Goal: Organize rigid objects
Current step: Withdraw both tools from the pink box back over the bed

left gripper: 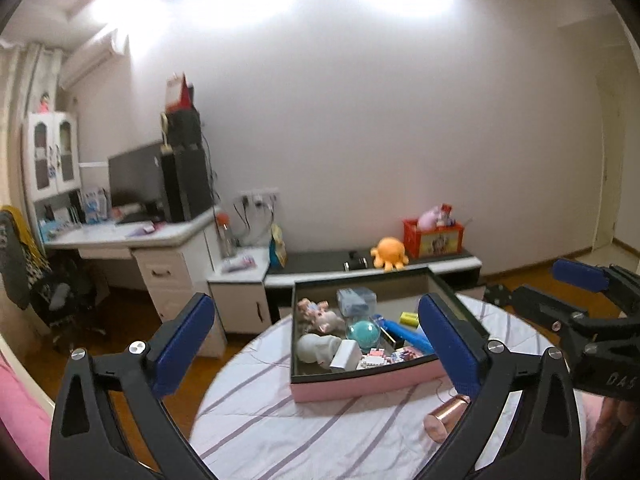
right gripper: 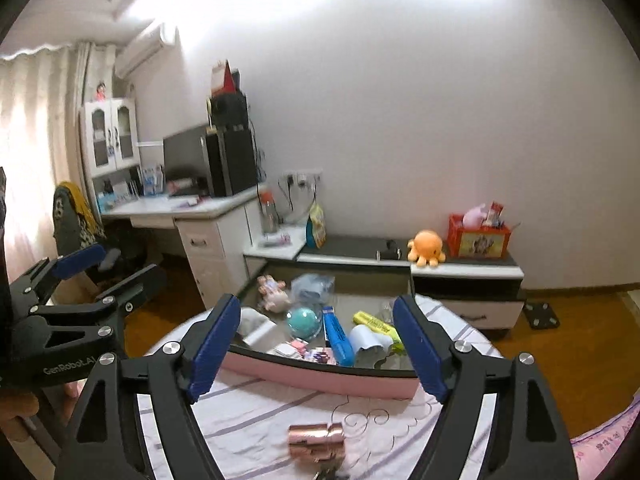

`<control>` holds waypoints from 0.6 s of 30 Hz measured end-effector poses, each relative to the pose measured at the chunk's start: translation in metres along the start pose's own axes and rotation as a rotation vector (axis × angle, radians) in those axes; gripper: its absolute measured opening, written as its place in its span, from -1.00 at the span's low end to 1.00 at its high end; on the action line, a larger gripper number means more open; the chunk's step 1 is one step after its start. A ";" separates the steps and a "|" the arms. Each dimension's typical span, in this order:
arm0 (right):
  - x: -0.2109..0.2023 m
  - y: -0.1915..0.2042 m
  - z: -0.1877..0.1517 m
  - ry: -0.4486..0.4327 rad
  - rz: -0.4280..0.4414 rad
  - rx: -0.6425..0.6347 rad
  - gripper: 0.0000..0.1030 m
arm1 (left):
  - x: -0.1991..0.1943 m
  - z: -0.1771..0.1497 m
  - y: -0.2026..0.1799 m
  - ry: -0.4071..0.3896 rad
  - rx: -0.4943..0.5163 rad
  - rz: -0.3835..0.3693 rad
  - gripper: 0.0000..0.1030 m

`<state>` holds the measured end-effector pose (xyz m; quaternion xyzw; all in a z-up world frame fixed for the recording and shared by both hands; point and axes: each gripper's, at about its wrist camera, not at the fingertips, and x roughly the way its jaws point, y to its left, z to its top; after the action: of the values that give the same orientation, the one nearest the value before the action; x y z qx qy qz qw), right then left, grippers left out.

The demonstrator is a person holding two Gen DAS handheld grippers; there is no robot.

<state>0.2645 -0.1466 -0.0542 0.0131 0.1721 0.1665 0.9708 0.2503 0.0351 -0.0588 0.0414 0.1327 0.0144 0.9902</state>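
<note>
A pink box [left gripper: 360, 385] with dark inner walls sits on the round table's striped cloth [left gripper: 256, 420]; it also shows in the right wrist view [right gripper: 320, 378]. It holds several small things: a teal ball [left gripper: 362, 332], a blue tube [right gripper: 338, 338], a yellow marker [right gripper: 376, 320], a doll [right gripper: 274, 292]. A copper-coloured cylinder [right gripper: 316, 440] lies on the cloth in front of the box, also in the left wrist view [left gripper: 446, 414]. My left gripper [left gripper: 320, 356] is open and empty above the table. My right gripper [right gripper: 320, 350] is open and empty above the box's near edge.
A low white and dark cabinet [right gripper: 400, 264] behind the table carries an orange plush octopus [right gripper: 426, 248] and a red crate [right gripper: 480, 236]. A white desk [left gripper: 132, 240] with a monitor stands at the left. Wooden floor surrounds the table.
</note>
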 end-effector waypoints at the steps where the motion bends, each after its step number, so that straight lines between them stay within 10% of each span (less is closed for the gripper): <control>1: -0.016 0.003 0.000 -0.025 -0.005 0.003 0.58 | -0.007 0.002 0.000 -0.007 0.004 0.003 1.00; 9: -0.094 0.019 -0.006 -0.182 -0.085 0.009 1.00 | -0.088 -0.007 0.002 -0.106 -0.041 0.040 1.00; 18: -0.147 0.035 -0.027 -0.268 -0.152 -0.004 1.00 | -0.136 -0.021 -0.003 -0.143 -0.041 0.047 1.00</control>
<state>0.1141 -0.1623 -0.0287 0.0203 0.0414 0.0894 0.9949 0.1134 0.0287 -0.0432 0.0250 0.0601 0.0373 0.9972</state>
